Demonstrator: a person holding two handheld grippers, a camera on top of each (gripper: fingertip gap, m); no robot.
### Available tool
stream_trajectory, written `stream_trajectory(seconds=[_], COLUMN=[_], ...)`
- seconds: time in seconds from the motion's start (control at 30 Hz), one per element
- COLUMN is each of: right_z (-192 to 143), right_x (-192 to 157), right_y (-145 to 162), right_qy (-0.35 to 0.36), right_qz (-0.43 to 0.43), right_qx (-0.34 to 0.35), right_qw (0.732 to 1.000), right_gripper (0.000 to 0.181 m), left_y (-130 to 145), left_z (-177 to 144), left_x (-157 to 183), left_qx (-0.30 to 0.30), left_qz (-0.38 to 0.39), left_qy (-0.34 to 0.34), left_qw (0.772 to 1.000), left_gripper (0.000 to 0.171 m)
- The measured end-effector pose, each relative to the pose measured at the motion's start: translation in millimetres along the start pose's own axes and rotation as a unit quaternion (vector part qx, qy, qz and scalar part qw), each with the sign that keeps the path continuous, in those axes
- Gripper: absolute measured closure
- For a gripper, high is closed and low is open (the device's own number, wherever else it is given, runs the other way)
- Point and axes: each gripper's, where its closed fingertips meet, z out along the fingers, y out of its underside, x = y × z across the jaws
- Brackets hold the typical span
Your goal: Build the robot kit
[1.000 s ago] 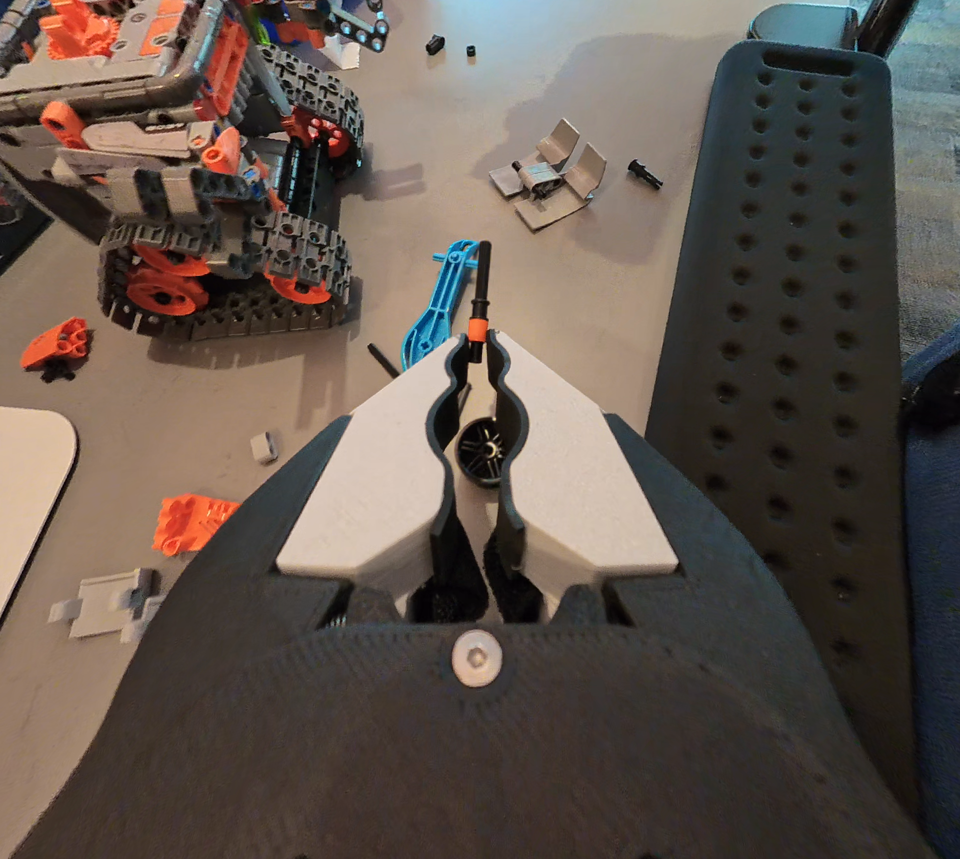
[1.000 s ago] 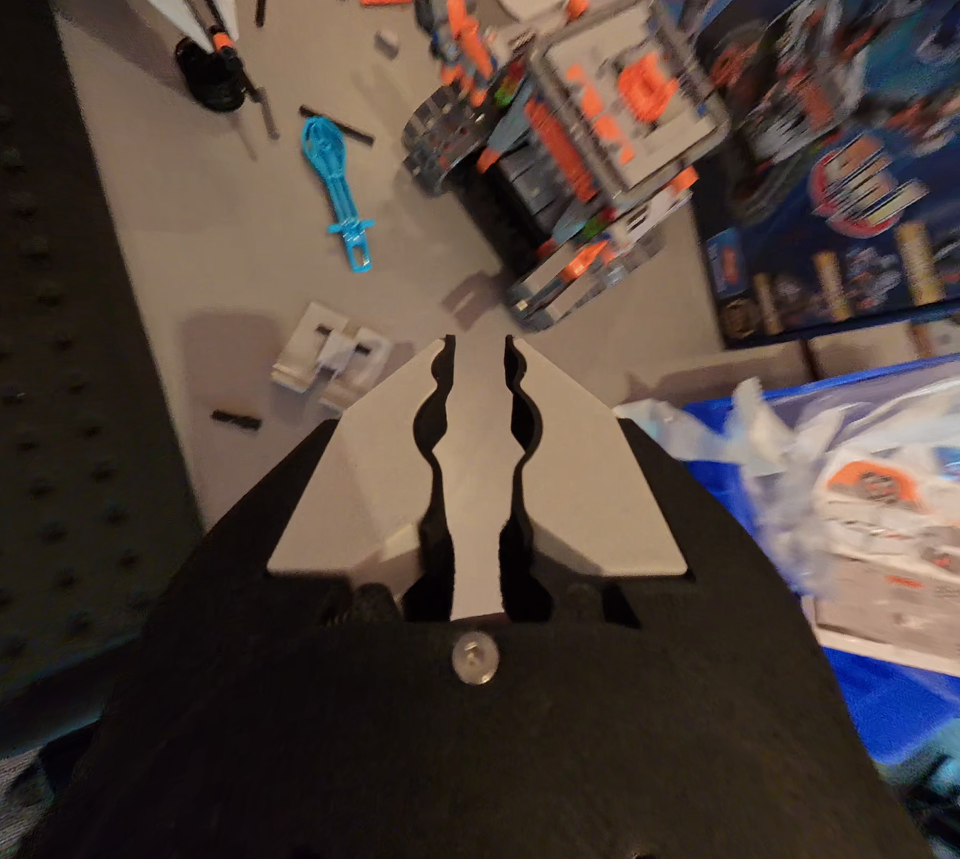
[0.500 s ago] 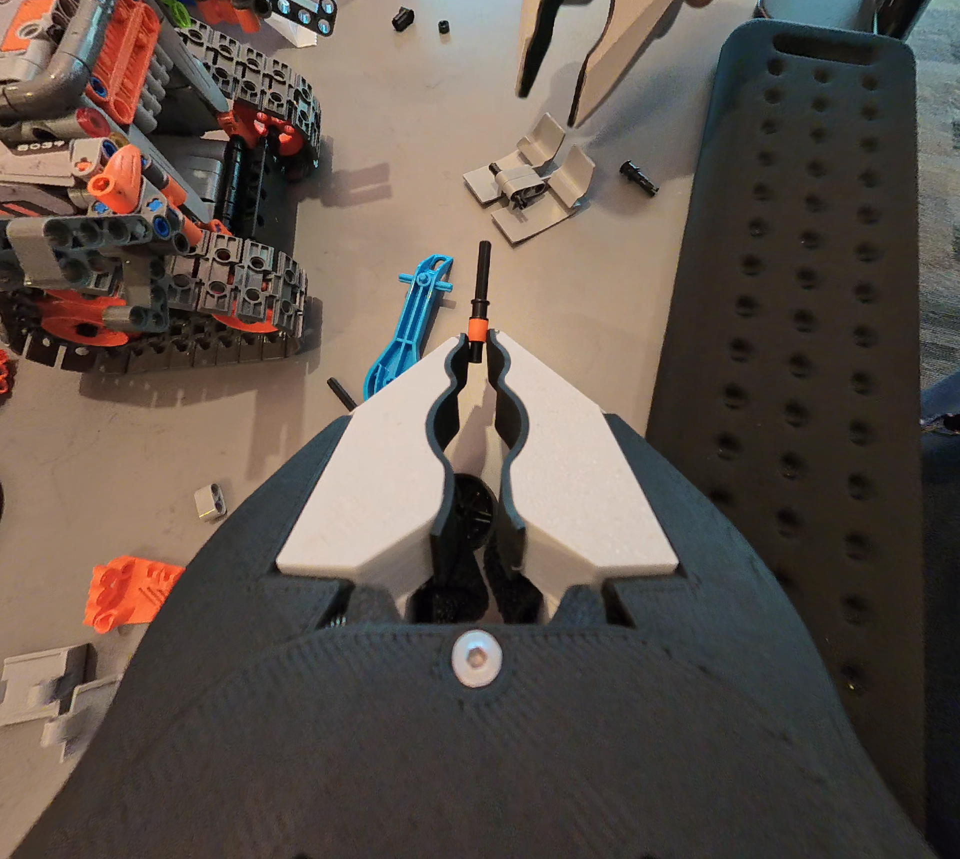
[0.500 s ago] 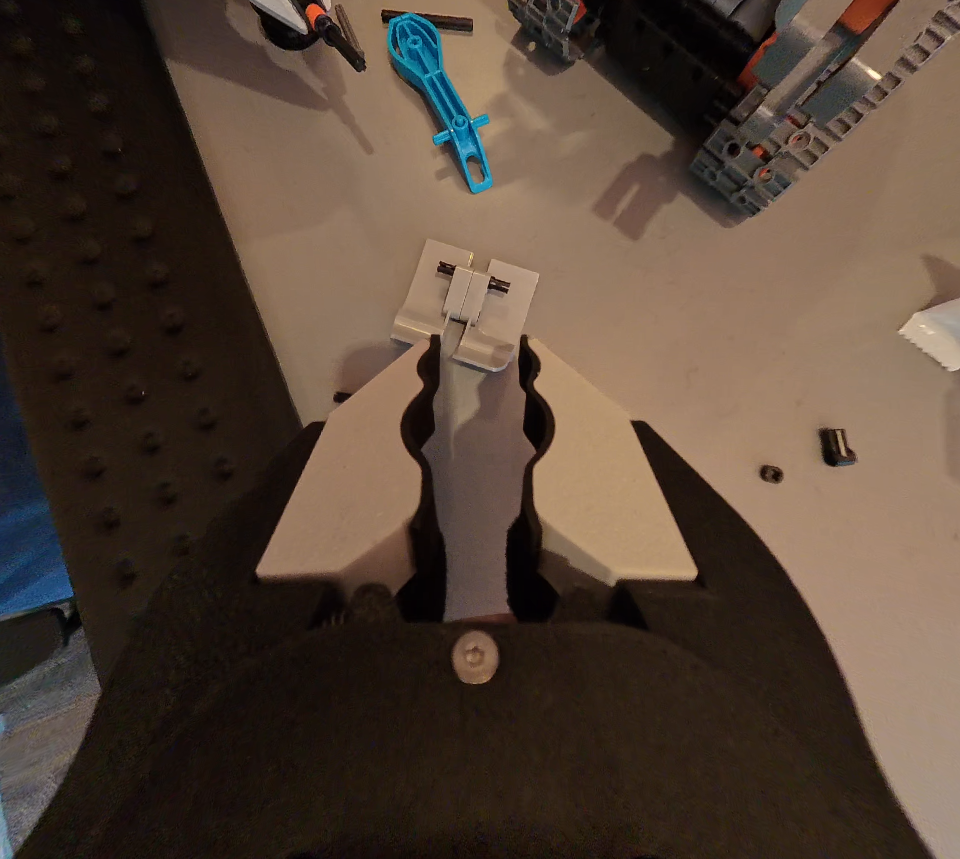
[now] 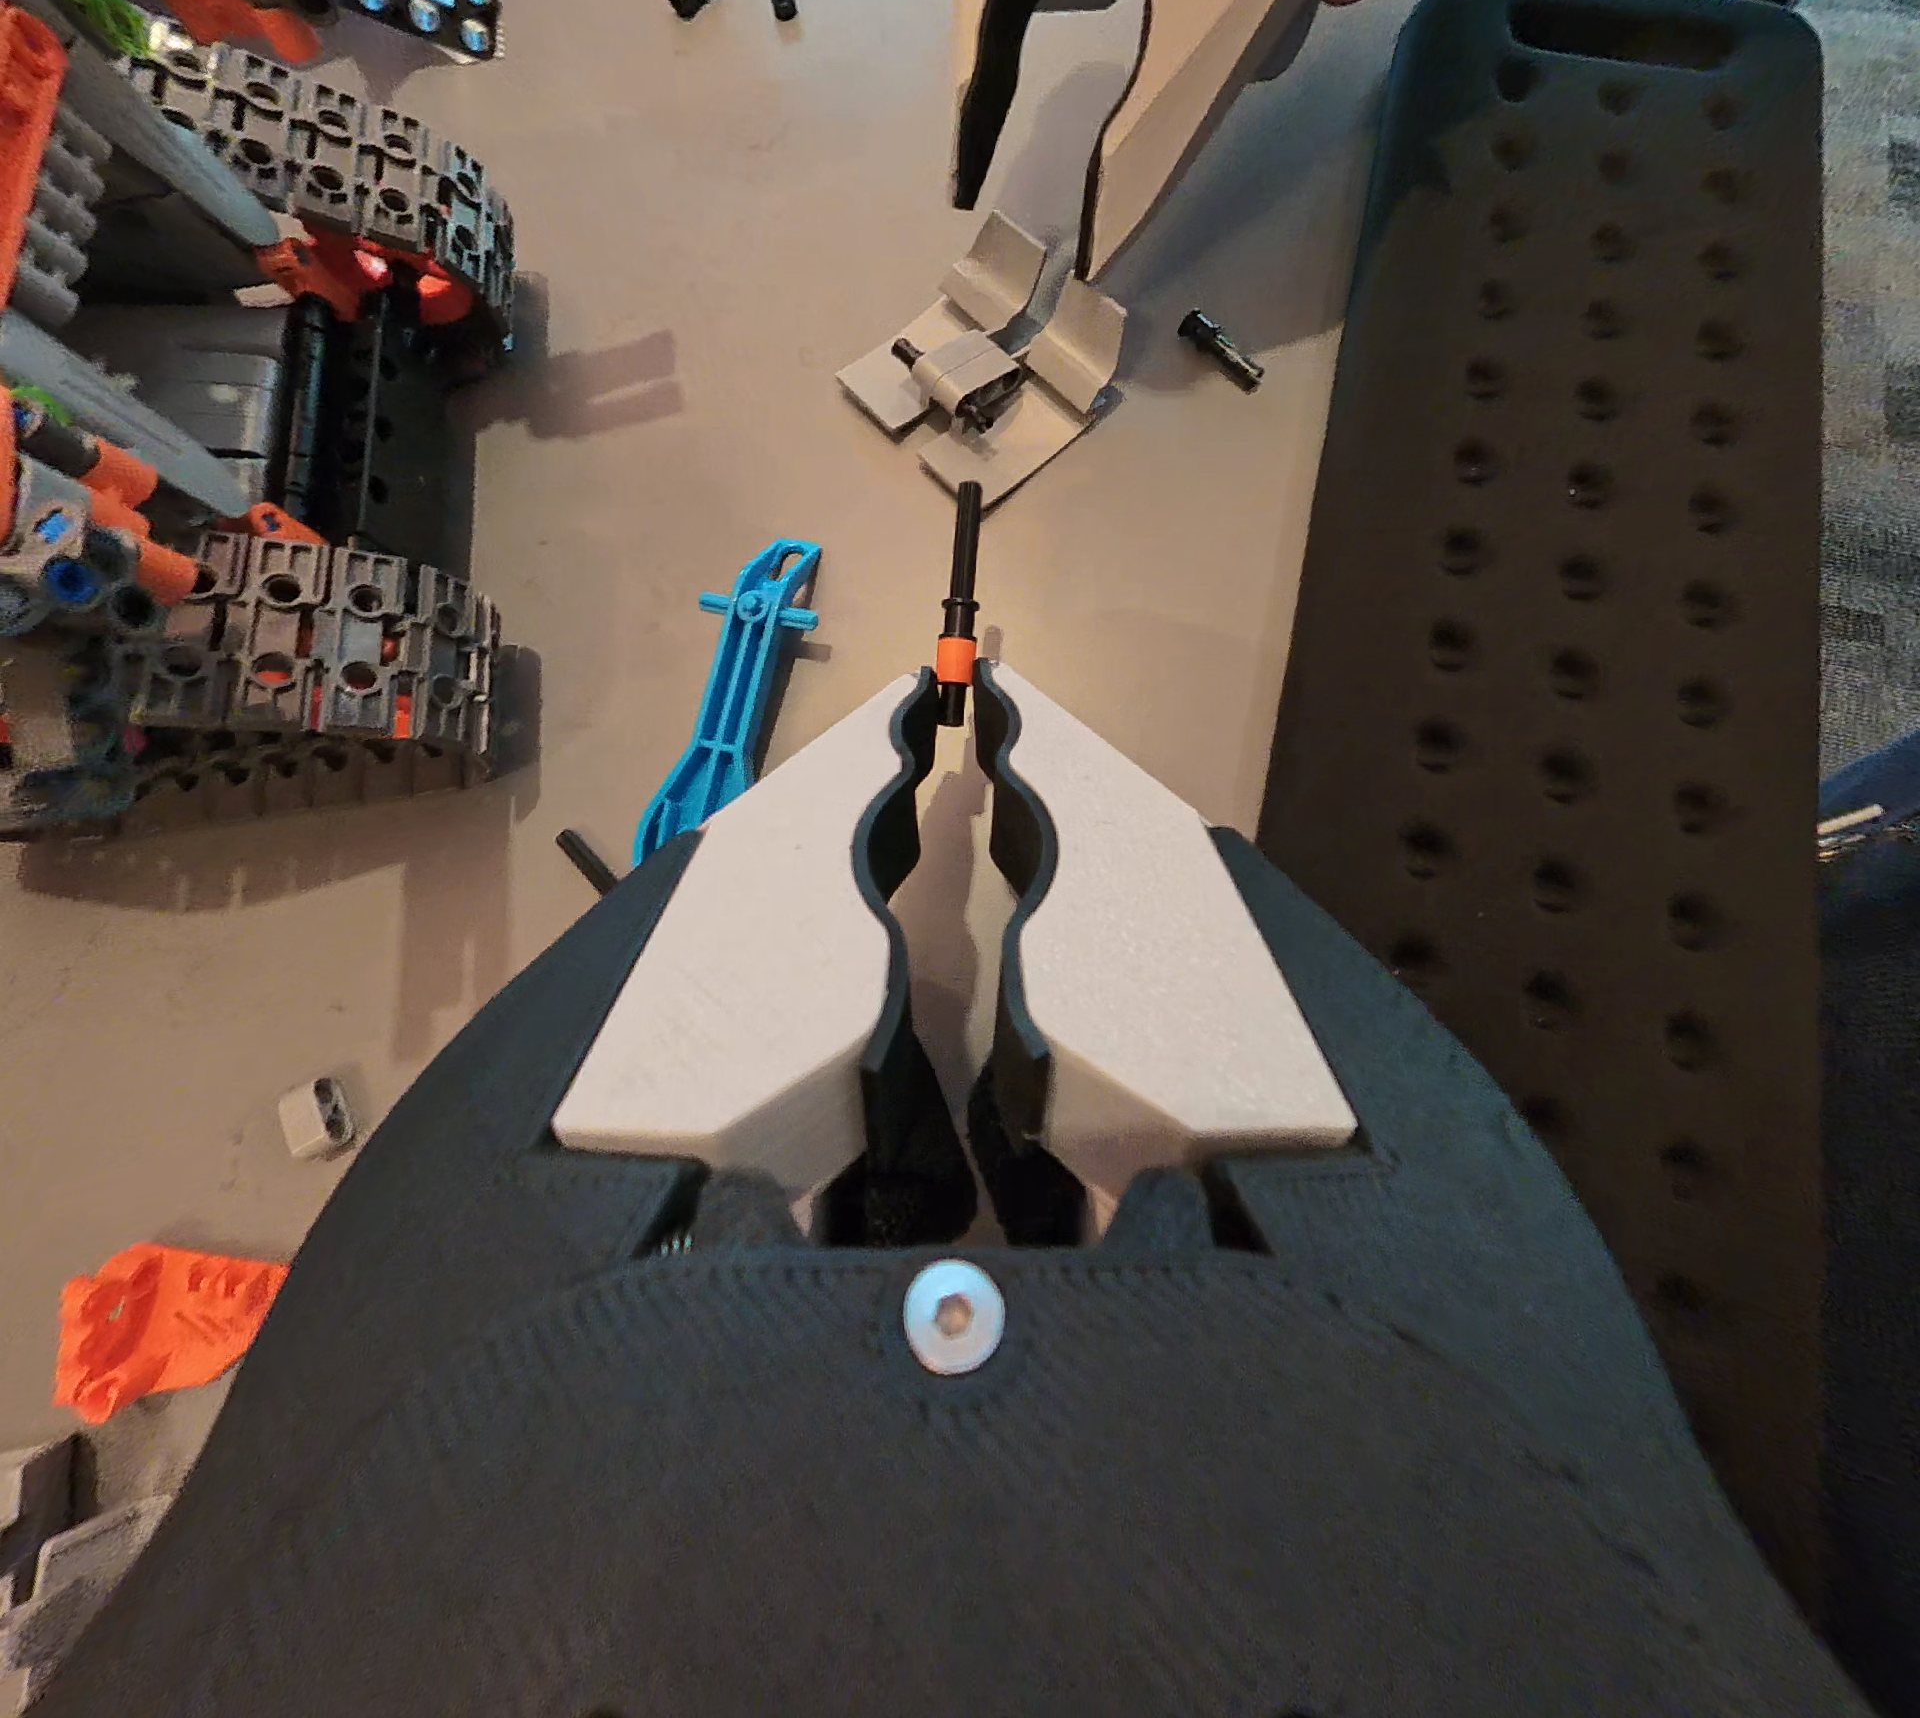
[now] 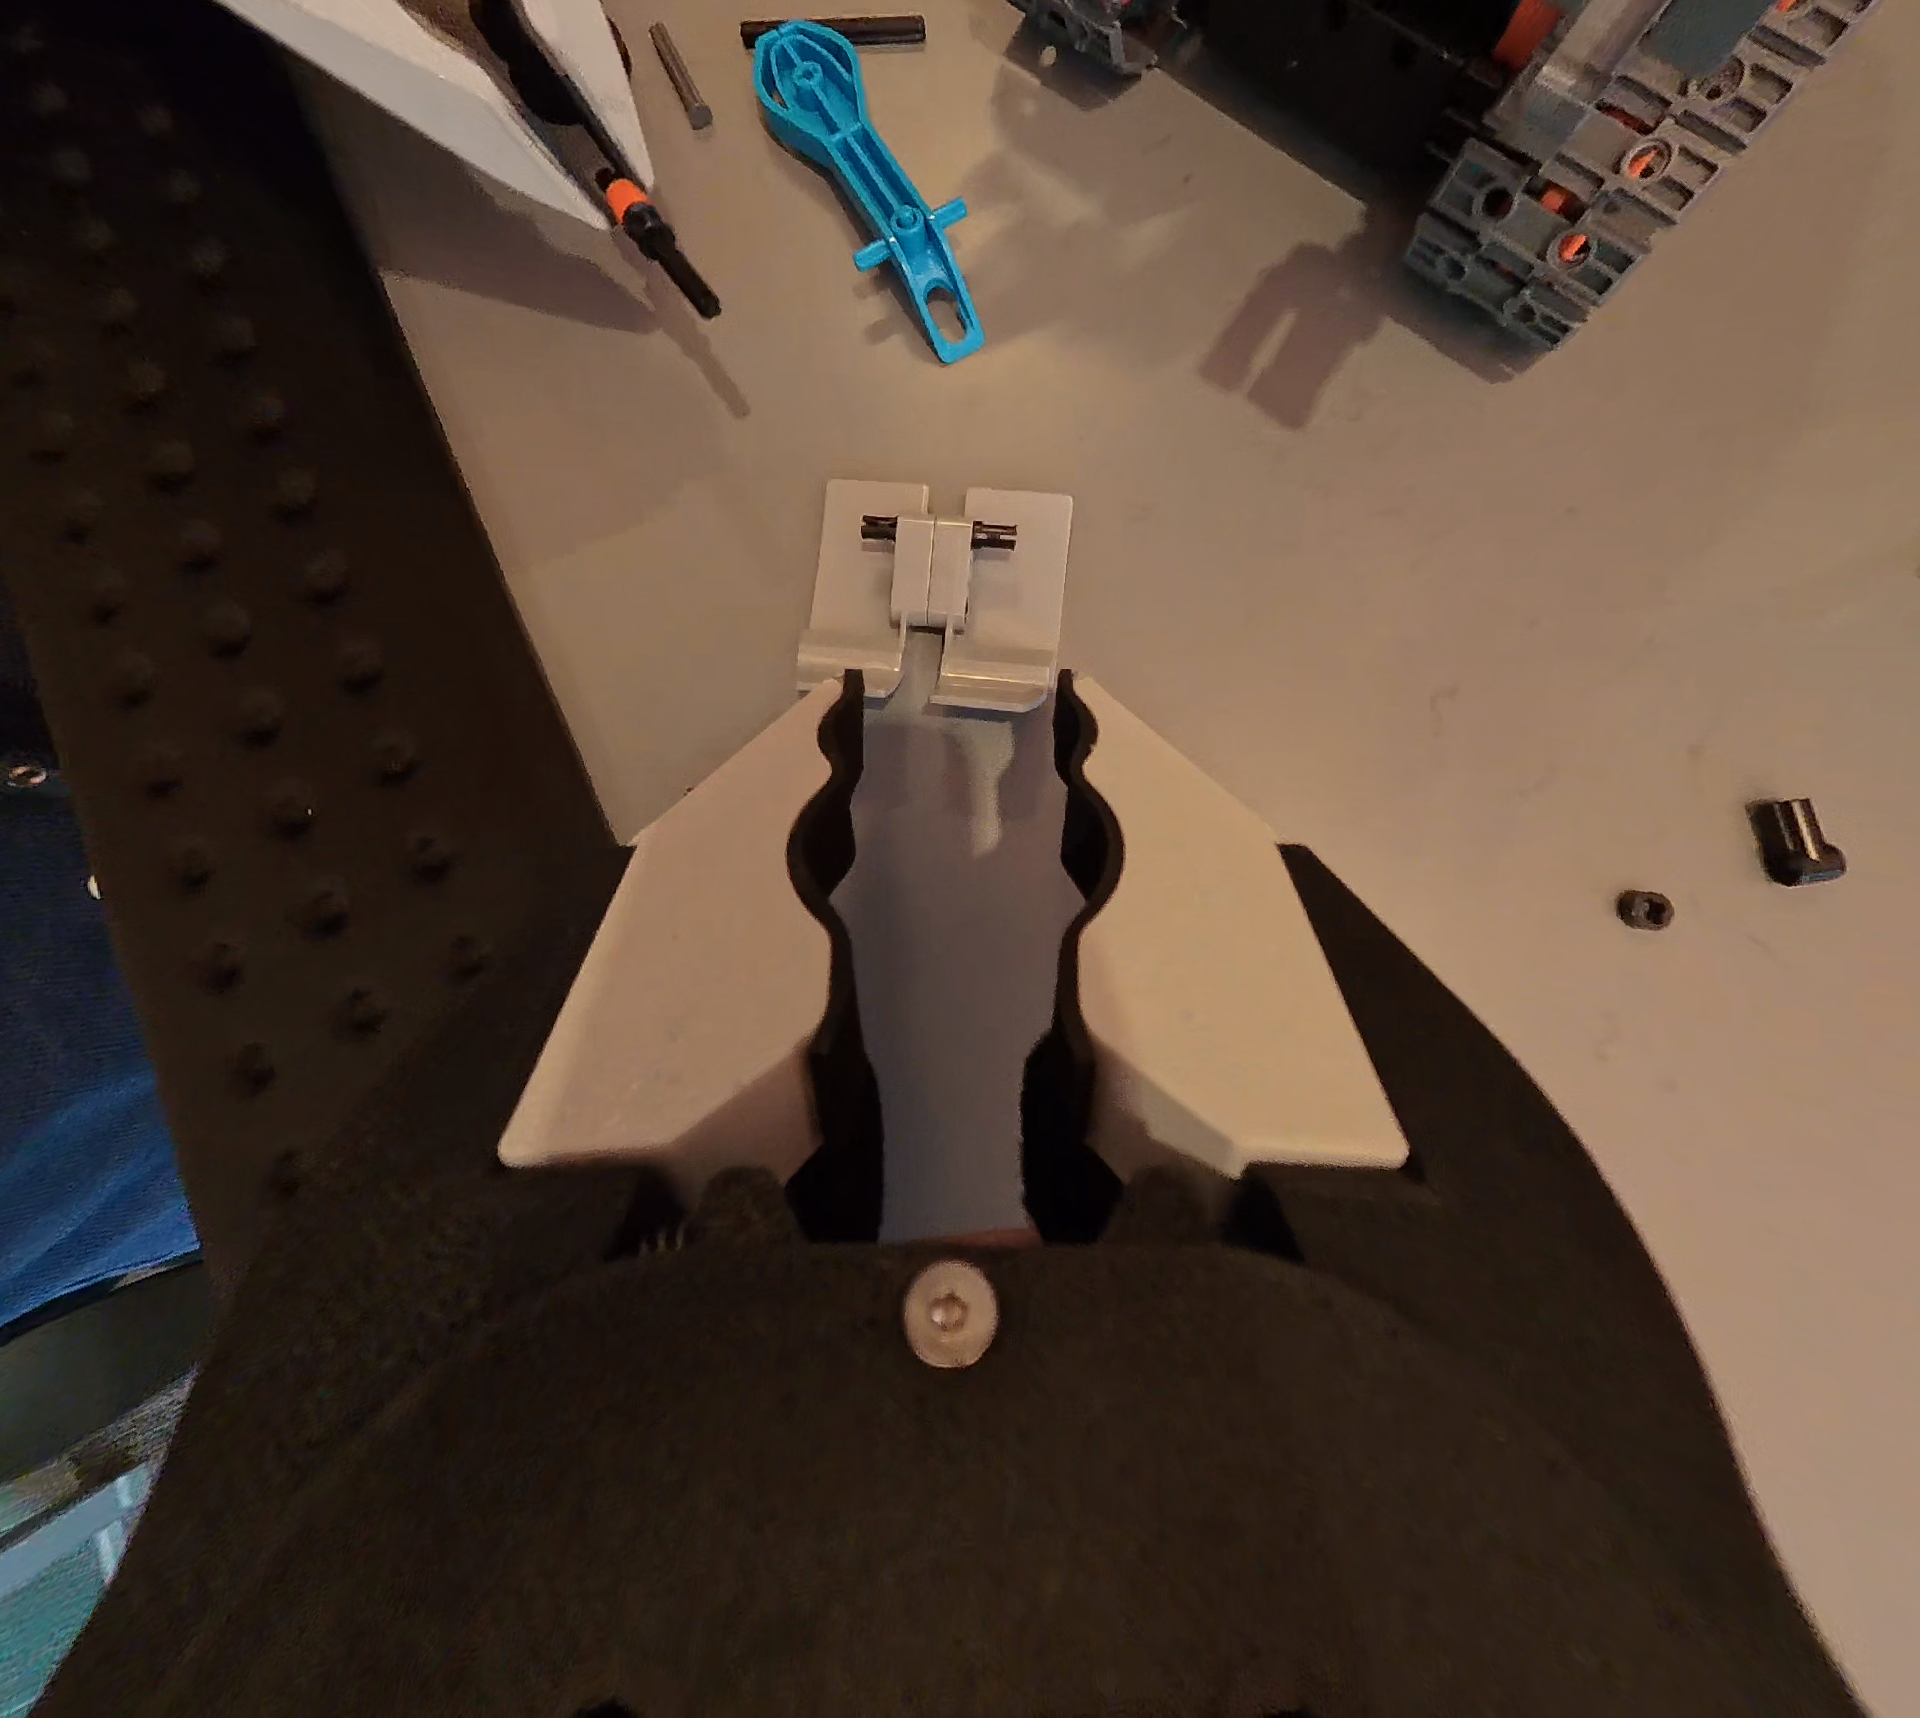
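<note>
On the grey worktop [image 5: 727, 141], lots of loose bits: tracked grey/orange model [image 5: 260, 421] on my left, blue lever piece [image 5: 732, 692] just left of my left tool, orange part [image 5: 156, 1325] + small grey connector [image 5: 317, 1115] nearer me. Black perforated panel [image 5: 1558, 629] runs along the right edge of the worktop; carpet beyond it.

Left tool [image 5: 951, 697]: nearly closed, tips pinching a black axle w/ orange collar [image 5: 956, 608]. Axle sticks fwd out of the tips, pointing at the grey hinged panel assy [image 5: 987, 380], not touching it.

Right tool [image 6: 951, 681]: open fairly wide, tips at the near edge of the panel assy [image 6: 935, 588], one each side of its curled lips. Contact — can't tell. Nothing gripped. Black pin [image 5: 1221, 349] lies just right of the assy, two small black bits [image 6: 1792, 837] off to the right tool's right.

Vs 1 s ago: right tool was up off the worktop, narrower, blurred in motion; now it's down at the assy & wider. Left tool same grip on the axle; the black wheel that showed between its fingers is gone from view.
</note>
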Motion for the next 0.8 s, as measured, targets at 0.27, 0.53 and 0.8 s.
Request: stream_trajectory(seconds=[0.27, 0.53, 0.8], right_z=[4, 3, 14], right_x=[-16, -7, -13], right_y=[0, 1, 7], right_qy=[-0.035, -0.018, -0.023], right_qz=[0.014, 0.009, -0.007], right_qx=[0.001, 0.005, -0.014], right_qw=[0.999, 1.0, 1.0], right_gripper=[0.141, 0.134, 0.136], left_y=[-3, -4, -4], left_z=[11, 16, 17], left_x=[9, 7, 3], left_qx=[-0.019, -0.026, -0.022], left_qz=[0.014, 0.018, 0.016], left_qy=[0.009, 0.004, -0.002], left_qw=[1.0, 0.999, 1.0], left_gripper=[0.167, 0.167, 0.168])
